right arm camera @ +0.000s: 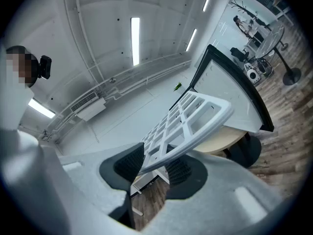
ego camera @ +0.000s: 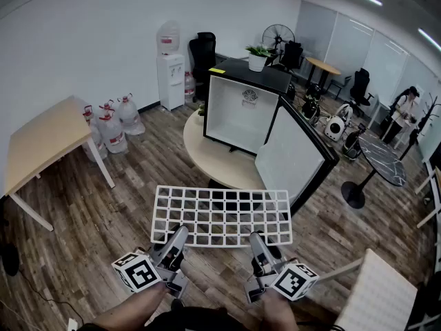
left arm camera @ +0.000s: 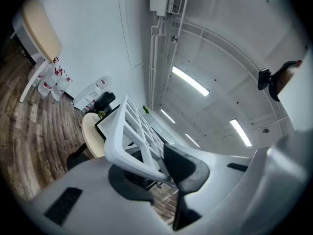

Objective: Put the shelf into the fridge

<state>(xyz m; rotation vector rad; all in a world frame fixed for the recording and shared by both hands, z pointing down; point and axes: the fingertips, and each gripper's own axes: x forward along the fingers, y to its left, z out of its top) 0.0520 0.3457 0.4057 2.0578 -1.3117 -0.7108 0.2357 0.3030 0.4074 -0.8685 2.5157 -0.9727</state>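
The shelf (ego camera: 222, 216) is being held roughly level in the air in front of the fridge (ego camera: 241, 109), well short of its open cavity. It is being gripped only along the edge farthest from the fridge. The left gripper (ego camera: 179, 236) is being clamped onto that rim, and in the left gripper view the white bar (left arm camera: 129, 131) is being pinched between the pads. The right gripper (ego camera: 256, 243) is being closed on the same rim further along, with the grid (right arm camera: 195, 119) being squeezed between its jaws.

Several risks are being carried. All of the shelf's span is being cantilevered toward the fridge, so the leading edge is probably being left free to droop or twist if either grip is being loosened. The door (ego camera: 293, 154) is being left open at the fridge's right front, jutting toward the shelf, and the shelf's right corner is likely being put in line to catch on it. The shelf is being judged about as wide as the cavity, so a skewed entry could be jamming it against the side walls. Any supports inside the fridge cannot be made out. A forced push could be shoving the fridge back on the round table (ego camera: 213, 158) beneath it and shaking the potted plant (ego camera: 259, 55) on top.
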